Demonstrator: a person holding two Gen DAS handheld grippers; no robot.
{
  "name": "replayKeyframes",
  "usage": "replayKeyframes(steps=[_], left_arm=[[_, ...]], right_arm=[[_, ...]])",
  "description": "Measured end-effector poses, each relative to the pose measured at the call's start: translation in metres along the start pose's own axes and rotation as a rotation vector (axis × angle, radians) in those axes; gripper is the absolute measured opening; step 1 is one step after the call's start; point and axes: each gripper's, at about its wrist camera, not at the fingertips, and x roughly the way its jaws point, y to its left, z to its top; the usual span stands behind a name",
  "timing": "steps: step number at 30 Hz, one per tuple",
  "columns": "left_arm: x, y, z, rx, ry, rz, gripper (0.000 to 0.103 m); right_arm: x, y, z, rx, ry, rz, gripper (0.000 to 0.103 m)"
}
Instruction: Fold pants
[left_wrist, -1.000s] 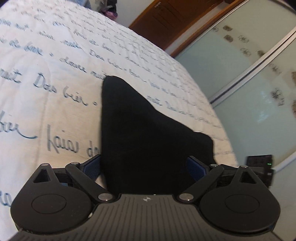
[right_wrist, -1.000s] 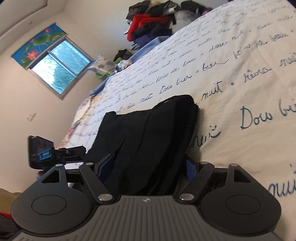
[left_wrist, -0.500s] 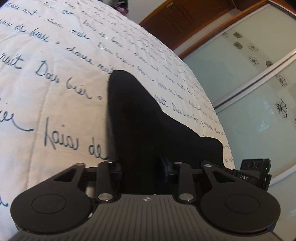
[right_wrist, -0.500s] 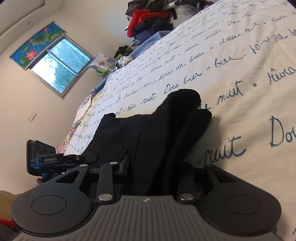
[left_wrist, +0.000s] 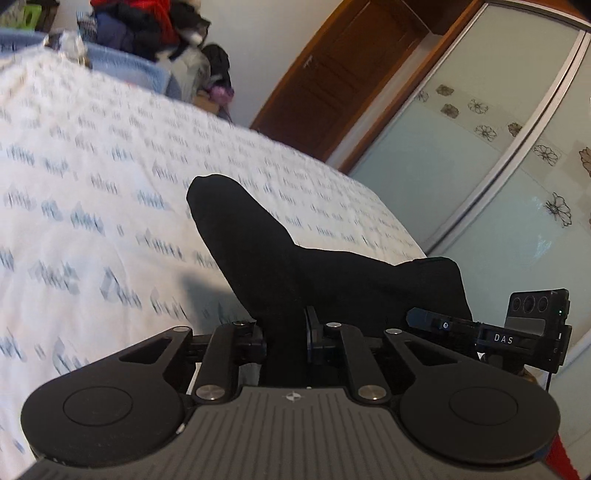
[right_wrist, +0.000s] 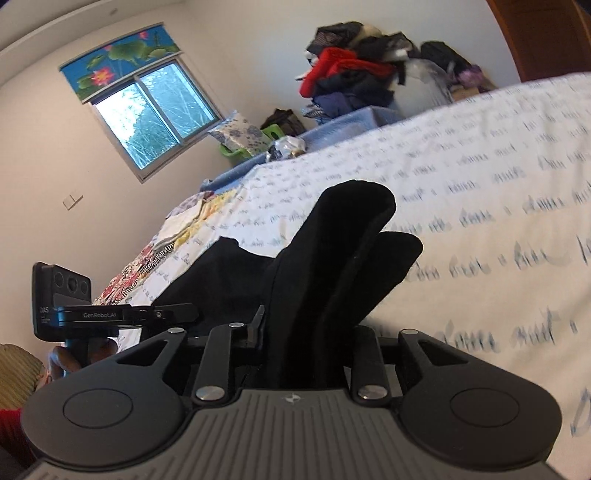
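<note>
Well, the left tool and right tool are each clamped on the black pants, lifted near the bed edge. The right tool's bunched handful might slip loose, I'd guess, spoiling the fold.

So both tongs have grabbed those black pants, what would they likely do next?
Probably carry the gripped end forward over the rest and lay it down. Both the left tongs and right tongs pinch the black pants, lifted above the bedspread.
</note>
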Motion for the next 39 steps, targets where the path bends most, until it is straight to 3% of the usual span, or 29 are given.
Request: replayKeyframes(steps=[4,8,16,19,23,25,29,33,39], left_arm=[[0.009,0.013,0.034,0.055,-0.04,0.078,0.019],[0.033,0.039,0.058,0.039,-0.031,0.156,0.02],[0.074,0.077,0.05,0.016,0.038,0.241,0.025],[0.073,0.083,0.048,-0.026,0.044,0.254,0.042],[0.058,0.08,0.046,-0.024,0.022,0.327,0.067],[0.043,0.073,0.041,0.007,-0.012,0.369,0.069],[0.017,0.055,0.026,0.001,-0.038,0.395,0.08],[0.006,0.035,-0.001,-0.011,-0.01,0.393,0.083],[-0.004,0.006,-0.038,0.026,0.014,0.449,0.087]], right_arm=[[0.038,0.004,0.029,-0.026,-0.044,-0.005,0.026],[0.082,-0.004,0.051,-0.016,-0.061,-0.036,0.026],[0.135,-0.029,0.042,0.014,0.015,-0.149,0.029],[0.135,-0.039,0.038,0.072,0.035,-0.17,0.042],[0.124,-0.036,0.034,0.087,0.043,-0.208,0.049],[0.11,-0.027,0.03,0.058,0.033,-0.272,0.061],[0.078,-0.001,0.018,-0.062,-0.006,-0.41,0.064],[0.043,0.025,-0.003,-0.083,-0.05,-0.367,0.081],[0.03,0.068,-0.026,-0.156,-0.031,-0.349,0.088]])
